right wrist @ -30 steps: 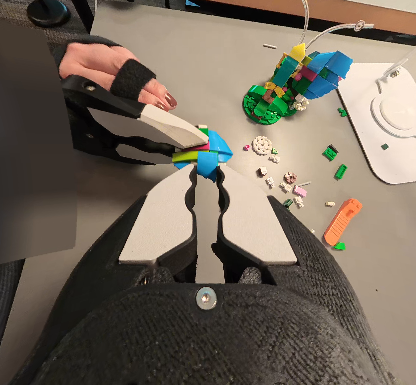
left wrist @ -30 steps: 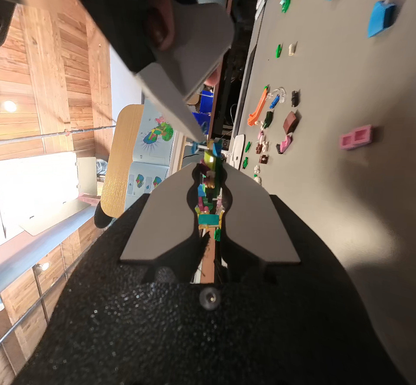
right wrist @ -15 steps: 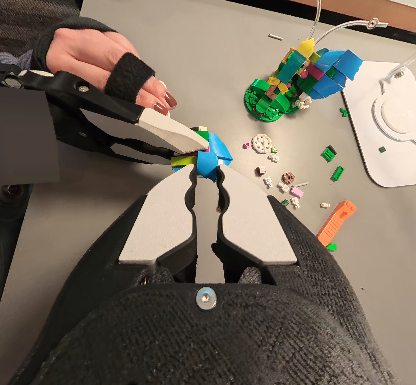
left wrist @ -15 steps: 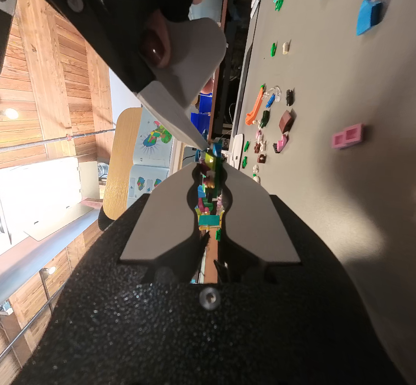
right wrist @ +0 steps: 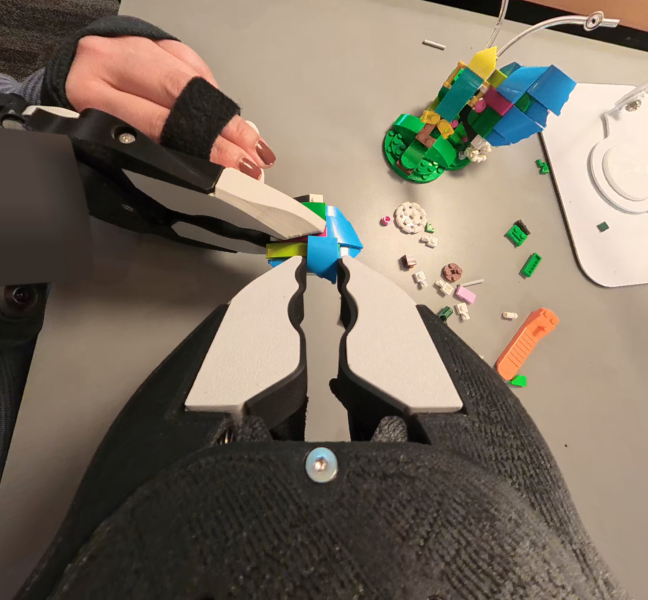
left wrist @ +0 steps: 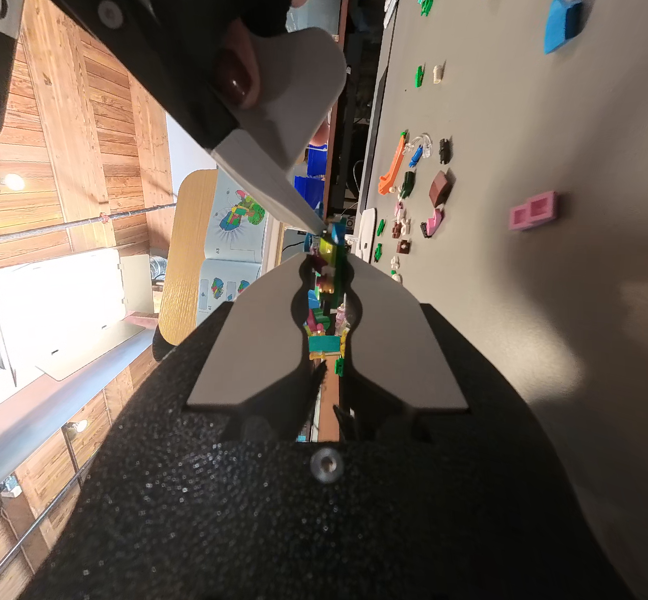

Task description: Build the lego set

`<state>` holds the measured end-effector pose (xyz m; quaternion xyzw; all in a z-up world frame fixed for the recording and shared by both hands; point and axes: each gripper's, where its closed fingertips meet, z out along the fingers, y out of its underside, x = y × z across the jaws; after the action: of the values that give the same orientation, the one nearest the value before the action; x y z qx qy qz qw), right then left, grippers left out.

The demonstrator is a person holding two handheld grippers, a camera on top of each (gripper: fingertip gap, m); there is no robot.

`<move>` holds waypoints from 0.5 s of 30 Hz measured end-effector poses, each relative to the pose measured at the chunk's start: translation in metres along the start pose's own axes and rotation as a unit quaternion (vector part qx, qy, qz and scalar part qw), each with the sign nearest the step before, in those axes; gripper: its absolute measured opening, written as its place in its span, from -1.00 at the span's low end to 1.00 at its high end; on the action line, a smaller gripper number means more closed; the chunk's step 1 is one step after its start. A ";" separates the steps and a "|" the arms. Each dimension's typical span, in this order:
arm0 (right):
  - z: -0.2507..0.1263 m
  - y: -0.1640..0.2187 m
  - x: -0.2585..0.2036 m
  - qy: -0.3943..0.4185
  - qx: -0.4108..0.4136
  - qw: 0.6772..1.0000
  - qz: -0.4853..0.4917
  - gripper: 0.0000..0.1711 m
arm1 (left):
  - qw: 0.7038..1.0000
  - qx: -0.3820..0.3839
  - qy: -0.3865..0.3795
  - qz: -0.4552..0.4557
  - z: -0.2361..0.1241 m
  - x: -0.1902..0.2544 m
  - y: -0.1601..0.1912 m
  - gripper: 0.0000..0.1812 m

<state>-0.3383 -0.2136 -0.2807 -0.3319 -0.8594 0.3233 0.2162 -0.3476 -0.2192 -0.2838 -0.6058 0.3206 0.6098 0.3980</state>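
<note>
My left claw (right wrist: 294, 232) is clamped across a small lego sub-assembly (right wrist: 315, 232) of green, lime, magenta and blue plates, held just above the grey surface (right wrist: 315, 75). My right claw (right wrist: 319, 267) is pinched onto the blue sloped brick (right wrist: 322, 255) at the cluster's near edge, its tips closed on either side.

I judge the cluster to be light and rigid but fragile at its joints: the smooth slopes are slippery, and a twist could pop plates apart. I would grip on flat opposing faces and press straight along the stud direction.

The larger lego model (right wrist: 466, 120) on its round green base stands well apart, far right. Loose small pieces (right wrist: 431, 260) and an orange brick separator (right wrist: 526, 341) lie scattered between. No tray or bin shows; everything lies loose on the surface.
</note>
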 end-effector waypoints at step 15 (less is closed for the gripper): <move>0.001 -0.001 0.000 0.003 0.001 1.000 0.002 -0.83 | 1.000 -0.001 0.000 -0.003 -0.001 0.000 0.001 -0.84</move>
<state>-0.3393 -0.2141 -0.2805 -0.3346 -0.8576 0.3240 0.2182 -0.3480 -0.2202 -0.2834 -0.6075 0.3180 0.6087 0.3991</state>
